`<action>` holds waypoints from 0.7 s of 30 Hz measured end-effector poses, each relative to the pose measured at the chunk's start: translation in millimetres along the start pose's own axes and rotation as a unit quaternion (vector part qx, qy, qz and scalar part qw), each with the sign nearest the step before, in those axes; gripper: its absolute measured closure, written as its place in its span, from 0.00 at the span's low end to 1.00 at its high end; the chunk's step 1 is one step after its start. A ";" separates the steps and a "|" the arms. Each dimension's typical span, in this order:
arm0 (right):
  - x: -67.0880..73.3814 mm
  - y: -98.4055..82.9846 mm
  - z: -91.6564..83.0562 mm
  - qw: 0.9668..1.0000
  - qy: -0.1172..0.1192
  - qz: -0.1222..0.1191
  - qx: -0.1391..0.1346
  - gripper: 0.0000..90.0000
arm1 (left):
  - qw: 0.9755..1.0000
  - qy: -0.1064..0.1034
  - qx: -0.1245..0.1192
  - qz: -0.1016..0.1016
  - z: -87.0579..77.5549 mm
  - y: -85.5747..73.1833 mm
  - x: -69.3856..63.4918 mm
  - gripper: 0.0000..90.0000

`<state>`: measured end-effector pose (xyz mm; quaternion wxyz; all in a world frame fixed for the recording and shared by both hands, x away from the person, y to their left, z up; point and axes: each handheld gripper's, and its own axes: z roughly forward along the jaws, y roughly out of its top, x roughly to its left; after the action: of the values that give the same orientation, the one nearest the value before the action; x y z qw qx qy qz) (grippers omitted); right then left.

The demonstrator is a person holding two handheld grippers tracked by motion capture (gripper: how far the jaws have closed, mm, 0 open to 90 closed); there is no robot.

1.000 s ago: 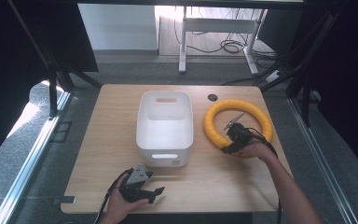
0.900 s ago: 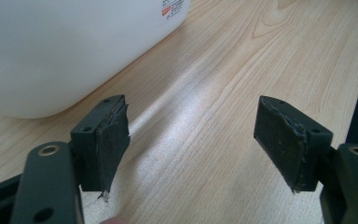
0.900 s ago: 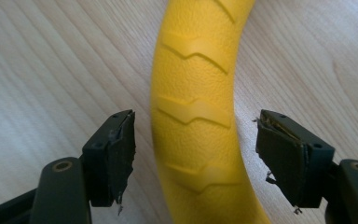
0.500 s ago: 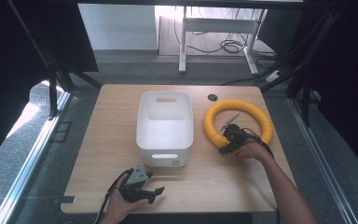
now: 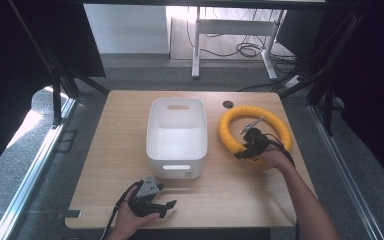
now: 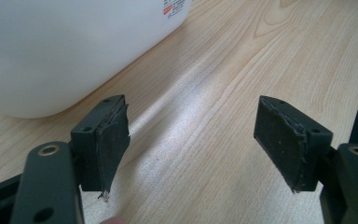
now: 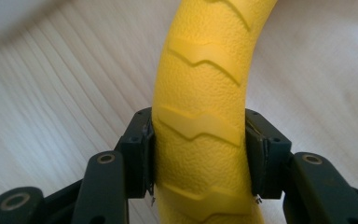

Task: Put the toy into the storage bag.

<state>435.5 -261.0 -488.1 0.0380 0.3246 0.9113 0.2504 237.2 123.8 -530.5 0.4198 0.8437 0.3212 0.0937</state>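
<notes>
A yellow ring (image 5: pixel 254 113) with raised zigzag ridges lies on the wooden table (image 5: pixel 105 150), to the right of a white plastic bin (image 5: pixel 176 137). My right gripper (image 5: pixel 245 150) is at the ring's near left arc, shut on the ring (image 7: pixel 200 93) with a pad pressed on each side. My left gripper (image 5: pixel 161 206) rests near the table's front edge, just in front of the bin. It (image 6: pixel 191 144) stands open over bare wood, with the bin's rounded wall (image 6: pixel 65 46) to its upper left.
A dark round hole (image 5: pixel 228 104) sits in the tabletop behind the ring. Black frame legs stand at both sides of the table. Beyond the far edge are a white desk leg and cables on the floor.
My right hand has shifted slightly left and nearer along the ring's arc. The left gripper has not moved.
</notes>
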 end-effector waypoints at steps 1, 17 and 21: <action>-1.6 0.6 -5.3 1.000 0.007 0.008 -0.016 0.57 | 1.000 0.000 0.000 0.000 0.2 0.0 -0.1 0.29; -7.0 12.2 -74.3 0.973 0.088 0.059 -0.203 0.57 | 1.000 -0.003 0.002 0.000 2.2 -0.1 -1.4 0.29; -6.4 14.3 -86.6 0.963 0.104 0.065 -0.239 0.57 | 1.000 -0.003 0.002 0.000 2.2 0.0 -1.6 0.29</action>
<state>428.7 -292.8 -406.4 0.0033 0.3367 0.8009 0.4951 237.0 121.4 -531.7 0.4194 0.8446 0.3202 0.0904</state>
